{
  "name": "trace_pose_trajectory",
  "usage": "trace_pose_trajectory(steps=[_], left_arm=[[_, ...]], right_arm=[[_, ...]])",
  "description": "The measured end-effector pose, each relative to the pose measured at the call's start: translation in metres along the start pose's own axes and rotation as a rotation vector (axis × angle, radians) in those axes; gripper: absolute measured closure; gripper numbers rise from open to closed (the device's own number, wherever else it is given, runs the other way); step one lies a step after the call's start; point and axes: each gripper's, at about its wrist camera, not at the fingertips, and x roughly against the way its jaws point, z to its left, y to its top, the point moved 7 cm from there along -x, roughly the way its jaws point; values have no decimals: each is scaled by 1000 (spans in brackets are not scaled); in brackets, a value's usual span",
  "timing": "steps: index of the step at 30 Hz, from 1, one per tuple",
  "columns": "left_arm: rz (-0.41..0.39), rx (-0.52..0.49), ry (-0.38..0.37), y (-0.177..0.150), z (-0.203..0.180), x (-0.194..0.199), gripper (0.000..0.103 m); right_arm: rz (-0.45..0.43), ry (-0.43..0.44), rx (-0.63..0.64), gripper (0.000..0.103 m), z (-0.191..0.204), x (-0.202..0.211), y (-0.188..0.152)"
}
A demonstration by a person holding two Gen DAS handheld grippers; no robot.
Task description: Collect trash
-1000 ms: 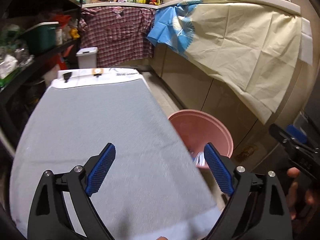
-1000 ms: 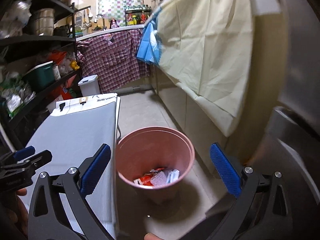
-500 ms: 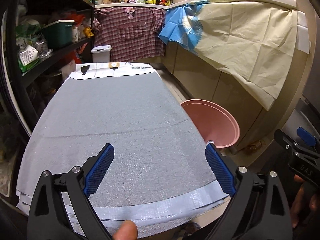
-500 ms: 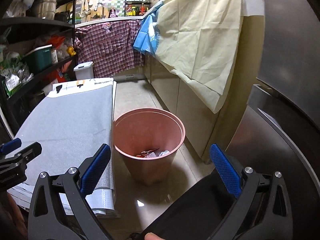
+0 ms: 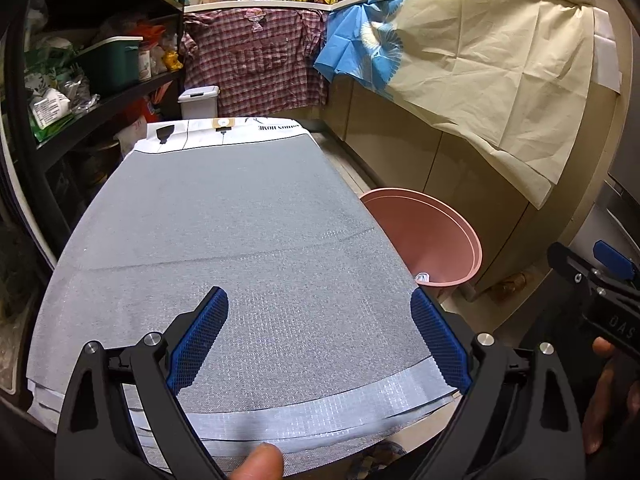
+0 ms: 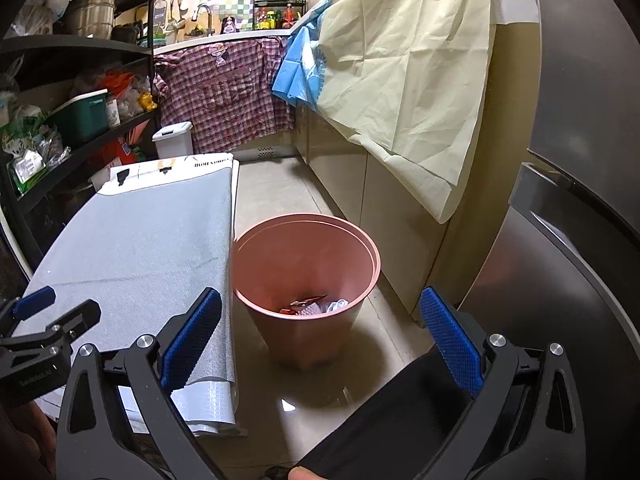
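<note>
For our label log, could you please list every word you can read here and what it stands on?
"DAS": on the right gripper, the rest cut off by the frame edge.
"GenRobot.AI": on the left gripper, faint, so not certain.
"...SHION HOME": upside down on the white end of the cover; the first letters are unclear.
Print on the shelf packets: too small to read.

A home kitchen is shown: a sink tap (image 6: 203,12) and spice rack (image 6: 279,12) are seen at 12 o'clock, cluttered pantry shelves (image 6: 76,80) at 9 o'clock.
</note>
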Motion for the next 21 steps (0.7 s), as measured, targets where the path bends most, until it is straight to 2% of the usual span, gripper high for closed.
trace_pose_trajectory(steps=[21], left_arm=[[1,5,-8,1,-2,0,13]], right_arm=[[-5,2,14,5,5,2,-1]])
